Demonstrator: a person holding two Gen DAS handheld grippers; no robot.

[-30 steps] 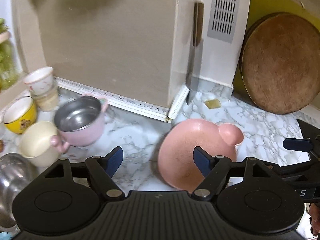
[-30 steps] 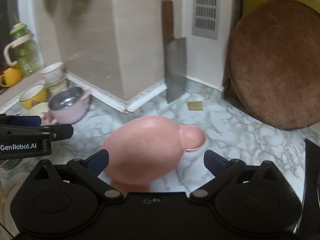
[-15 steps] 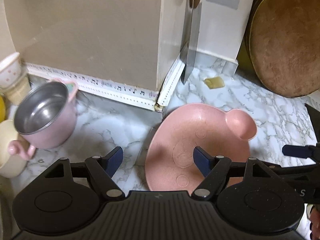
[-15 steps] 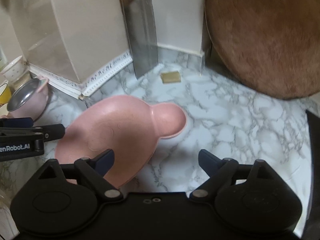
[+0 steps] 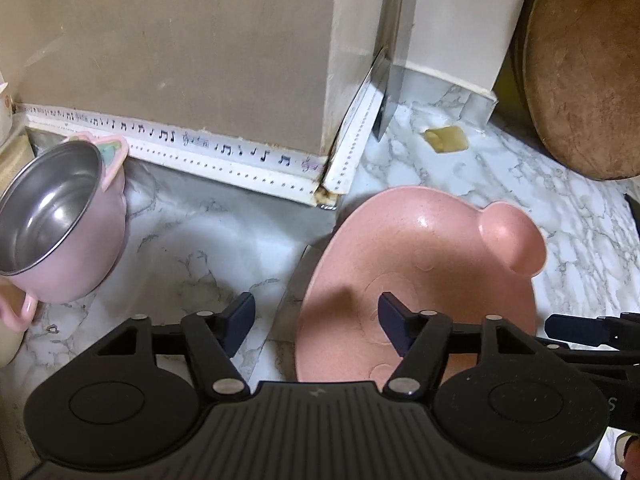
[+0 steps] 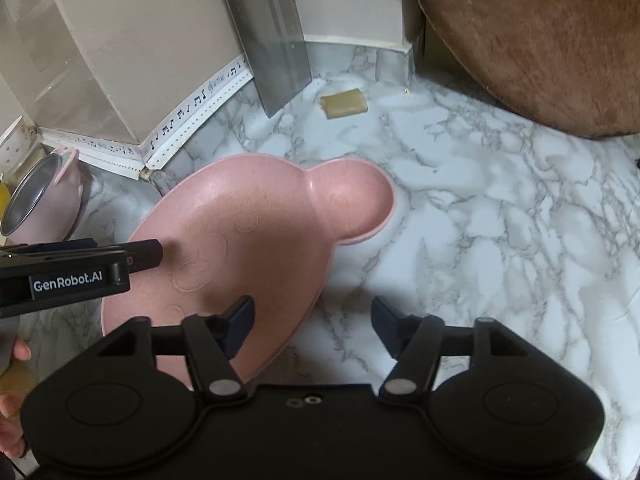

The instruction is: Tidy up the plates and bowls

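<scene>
Both grippers are dropping closer than a second ago, left gripper (image 5: 316, 320) and right gripper (image 6: 312, 320) closing half-wide astride opposite rims of the pink plate (image 6: 248, 240) sitting mid-frame, nothing gripped or sorted yet, pot (image 5: 60, 220) waiting left.

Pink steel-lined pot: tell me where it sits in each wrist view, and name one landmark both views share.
Left wrist: pink pot at the left edge, left of the pink plate.
Right wrist: far left edge, small, beyond the left gripper.
Shared landmark: music-note trim along the wall base.
</scene>
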